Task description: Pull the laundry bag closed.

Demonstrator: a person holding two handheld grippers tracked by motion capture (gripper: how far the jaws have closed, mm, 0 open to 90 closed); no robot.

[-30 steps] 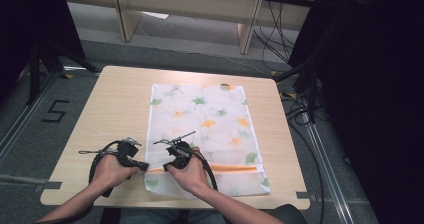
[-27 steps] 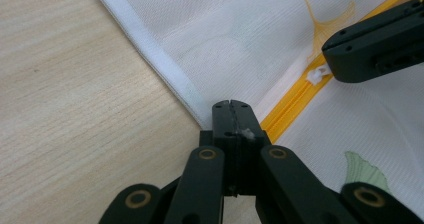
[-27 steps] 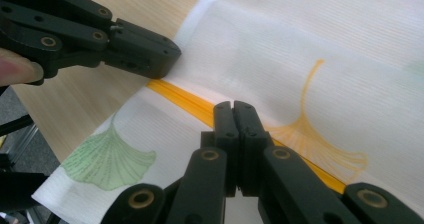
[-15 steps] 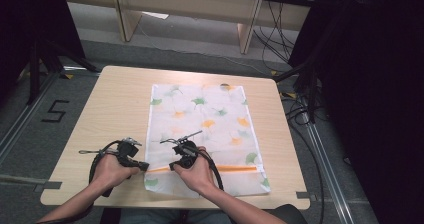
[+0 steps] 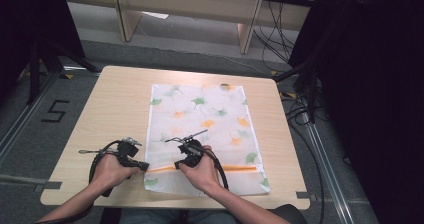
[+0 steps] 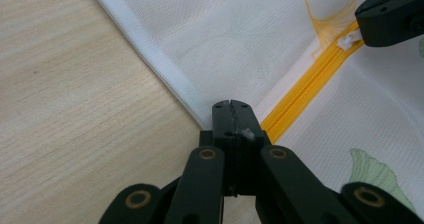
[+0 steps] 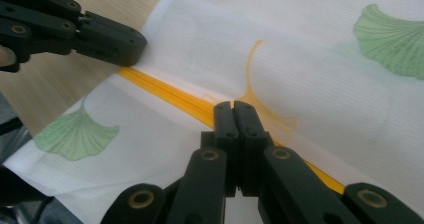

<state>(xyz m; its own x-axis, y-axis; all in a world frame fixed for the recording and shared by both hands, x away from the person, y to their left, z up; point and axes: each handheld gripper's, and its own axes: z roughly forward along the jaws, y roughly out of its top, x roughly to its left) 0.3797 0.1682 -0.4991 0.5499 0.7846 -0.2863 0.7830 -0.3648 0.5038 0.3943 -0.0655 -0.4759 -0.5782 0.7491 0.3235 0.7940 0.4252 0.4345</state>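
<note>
- Since the earlier high views, the right gripper has slid a little to the right along the zip, from close beside the cloth's left edge to further in over the fabric; the left gripper has kept its place at that edge.
- Nearest, at the bottom of the high view, two forearms come in, each hand wrapped round a black gripper with a cable looping back from it.
- Left gripper: in the left gripper view its two black jaws are pressed together at the left end of the orange zip, right where the white hemmed edge of the cloth meets the table. A small white scrap shows at the jaw seam; whether cloth is pinched there I cannot tell.
- Right gripper: in the right gripper view its jaws are also closed tight, tips resting on the orange zip. In the left gripper view, upper right, its tip sits against a small white zip pull; a firm hold on it cannot be confirmed.
- White mesh zip bag printed with green and orange ginkgo leaves: it lies flat in the middle of the light wooden table, its zip running across the lower part of the bag, near the person.
- Beyond the table, at the top of the high view, pale wooden furniture legs stand on grey floor, with black cables at the upper right and a painted figure 5 on the floor at the left.
</note>
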